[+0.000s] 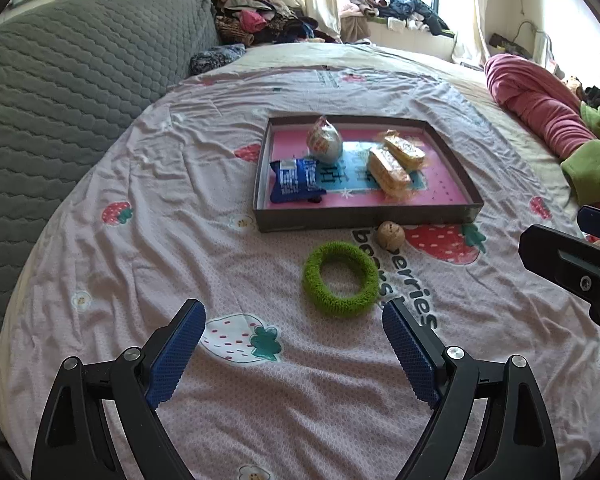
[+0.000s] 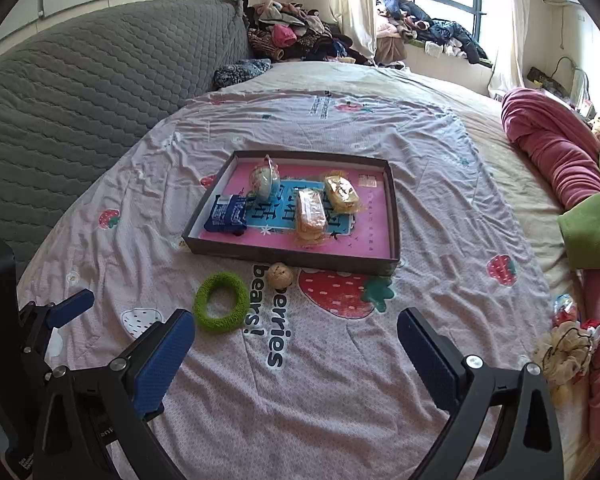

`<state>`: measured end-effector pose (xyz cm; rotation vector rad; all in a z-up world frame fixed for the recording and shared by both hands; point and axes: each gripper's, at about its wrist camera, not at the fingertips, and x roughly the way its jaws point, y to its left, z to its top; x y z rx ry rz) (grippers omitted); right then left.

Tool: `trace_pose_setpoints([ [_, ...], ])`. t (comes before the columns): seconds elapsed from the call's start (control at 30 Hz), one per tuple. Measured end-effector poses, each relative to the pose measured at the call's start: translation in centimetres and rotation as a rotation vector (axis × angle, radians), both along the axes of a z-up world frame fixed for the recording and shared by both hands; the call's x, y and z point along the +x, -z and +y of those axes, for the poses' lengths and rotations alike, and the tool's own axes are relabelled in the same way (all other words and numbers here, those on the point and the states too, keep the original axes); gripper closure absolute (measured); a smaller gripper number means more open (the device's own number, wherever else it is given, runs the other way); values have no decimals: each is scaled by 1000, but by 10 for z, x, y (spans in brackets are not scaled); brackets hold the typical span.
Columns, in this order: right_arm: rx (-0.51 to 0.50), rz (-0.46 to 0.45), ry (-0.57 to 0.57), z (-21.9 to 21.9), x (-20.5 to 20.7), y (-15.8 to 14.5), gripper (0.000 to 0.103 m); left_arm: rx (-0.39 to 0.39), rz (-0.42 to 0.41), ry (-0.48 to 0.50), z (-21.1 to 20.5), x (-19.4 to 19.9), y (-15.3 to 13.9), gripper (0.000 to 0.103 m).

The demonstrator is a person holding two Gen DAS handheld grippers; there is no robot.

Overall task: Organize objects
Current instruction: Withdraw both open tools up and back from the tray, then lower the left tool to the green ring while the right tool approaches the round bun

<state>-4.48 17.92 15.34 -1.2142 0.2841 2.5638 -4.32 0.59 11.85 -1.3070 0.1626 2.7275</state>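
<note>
- On the strawberry-print bedsheet [image 1: 140, 280], just in front of the shallow box tray [image 1: 364, 218], lay a green fuzzy ring [image 1: 342, 278] and, beside it and nearly touching the tray's near wall, a small round walnut-like ball [image 1: 391, 235].
- Inside the tray sat a blue snack packet [image 1: 294, 180], a rounded wrapped snack [image 1: 325, 142] and two wrapped yellow cakes [image 1: 396, 162].
- Both tools were released and empty: the left gripper [image 1: 294, 322] and the right gripper [image 2: 296, 330] each stood with jaws spread wide above bare sheet.
- The ring lay ahead of the left gripper, slightly toward its right finger, flat on the sheet with its oval running roughly across the view.
- From the right wrist view the ring [image 2: 221, 303] sat just beyond the left fingertip, off to the side, so the left gripper looked better lined up with it.
- The ball [image 2: 280, 275] lay beyond the ring and nearer the right gripper's midline, which probably suited that hand.
</note>
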Motion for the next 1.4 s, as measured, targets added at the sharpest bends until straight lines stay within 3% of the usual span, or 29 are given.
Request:
trace_pose_setpoints([
  [0.87, -73, -64, 28, 25, -45, 65, 1, 8, -51, 30, 19, -39, 52, 12],
  [1.4, -66, -105, 16, 25, -84, 97, 1, 13, -71, 13, 7, -72, 78, 12],
])
